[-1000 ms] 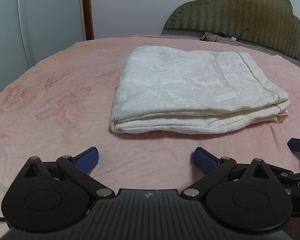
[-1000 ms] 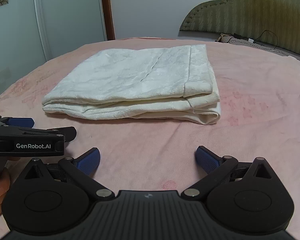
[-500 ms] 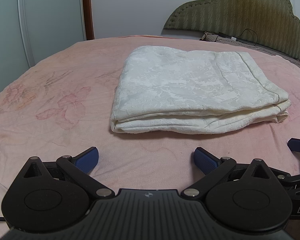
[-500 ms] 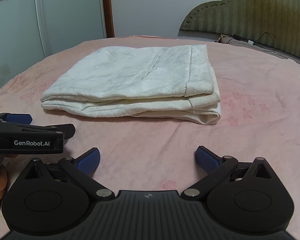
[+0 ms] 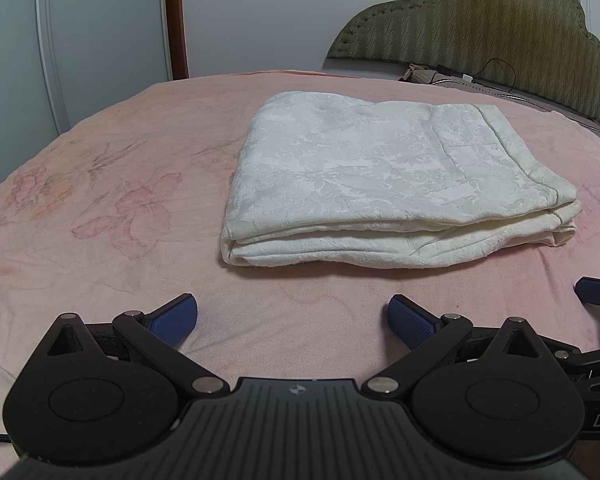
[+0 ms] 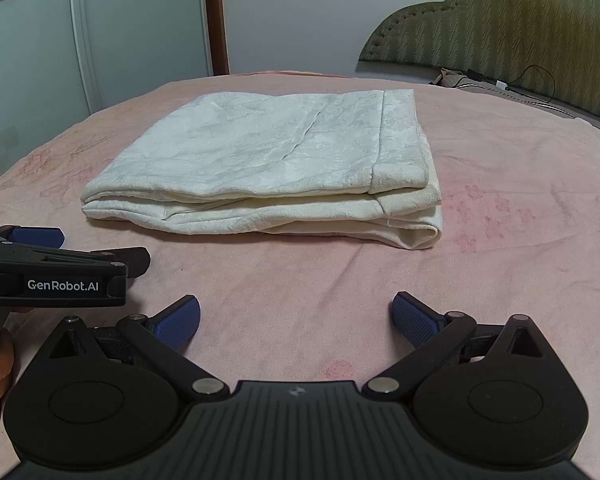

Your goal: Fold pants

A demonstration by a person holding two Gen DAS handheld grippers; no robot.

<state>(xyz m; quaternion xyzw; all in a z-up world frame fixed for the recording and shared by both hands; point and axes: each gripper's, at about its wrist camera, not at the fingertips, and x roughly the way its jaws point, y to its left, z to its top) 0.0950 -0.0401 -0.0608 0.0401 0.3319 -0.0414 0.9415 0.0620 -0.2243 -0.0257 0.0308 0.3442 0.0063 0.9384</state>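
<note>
Hand-held grippers (image 5: 293,316) unmoved (pants (image 5: 388,184) likewise)

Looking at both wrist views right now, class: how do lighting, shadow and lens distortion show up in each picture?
Left wrist view: soft, even light, no glare; a thin shadow under the folded pants; fisheye bows the bed edge and darkens the corners. Right wrist view: same dim light, pants sharp, the wardrobe door frame curves, the left gripper looms large at the edge.

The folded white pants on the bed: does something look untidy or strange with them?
Nothing serious. The pants lie folded on the pink bedsheet. Only the layers at the near right corner do not line up exactly; the lower layers stick out slightly. Both claws are open, touching nothing.
</note>
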